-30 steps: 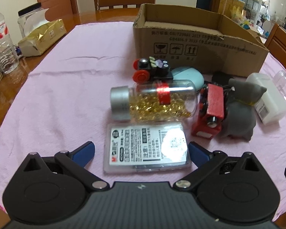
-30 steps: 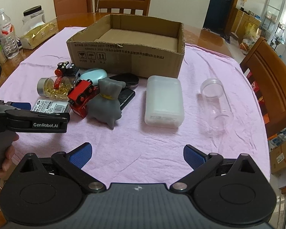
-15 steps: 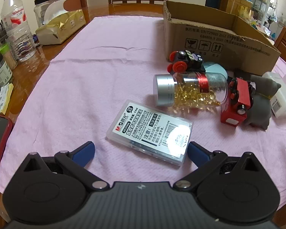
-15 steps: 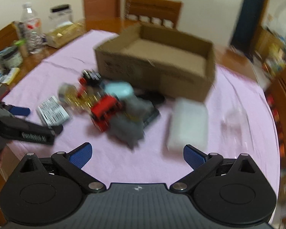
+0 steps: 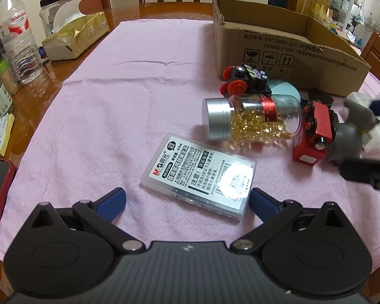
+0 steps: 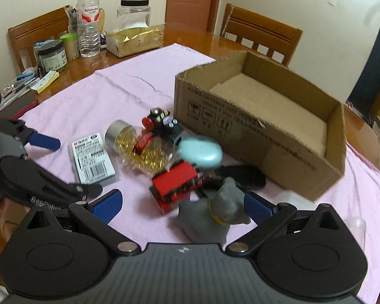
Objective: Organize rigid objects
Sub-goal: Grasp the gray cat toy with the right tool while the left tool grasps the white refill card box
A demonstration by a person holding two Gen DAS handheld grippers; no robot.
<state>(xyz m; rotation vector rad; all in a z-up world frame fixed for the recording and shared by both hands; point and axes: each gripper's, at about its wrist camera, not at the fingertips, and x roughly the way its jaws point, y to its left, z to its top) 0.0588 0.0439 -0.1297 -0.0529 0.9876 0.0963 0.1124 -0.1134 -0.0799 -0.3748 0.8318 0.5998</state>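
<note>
Dining room, wooden worktop point(image 6: 197, 39) with a pink cloth point(image 5: 119, 106) over it, chairs around, and a cardboard box point(image 6: 261, 131) sitting open with nothing in it as far as I can see. Nothing's been packed yet, so the pile is all out on the cloth in front of the box: black toy car point(image 5: 245, 79), capsule bottle point(image 5: 250, 119) on its side, red train point(image 5: 314, 134), grey cat figure point(image 6: 212, 215), teal case point(image 6: 200, 152) and a flat clear case point(image 5: 202, 174) with a printed label. Left tongs point(image 5: 187, 200) are spread apart and empty, hanging right over the near edge of the clear case, one finger to each side. Right tongs point(image 6: 182, 202) are spread apart too, with the cat sitting between the fingers, but I don't see them touching it yet. My guess on handling: the clear case is light, stiff and slick plastic lying flat, so pinch it across the narrow width along the long edges, not the glossy face. The cat looks rubbery with a fat body, so grab the body, not the ears. The bottle is round and will roll, and the neighbours are touching each other, so anything nudged may shift the rest.
</note>
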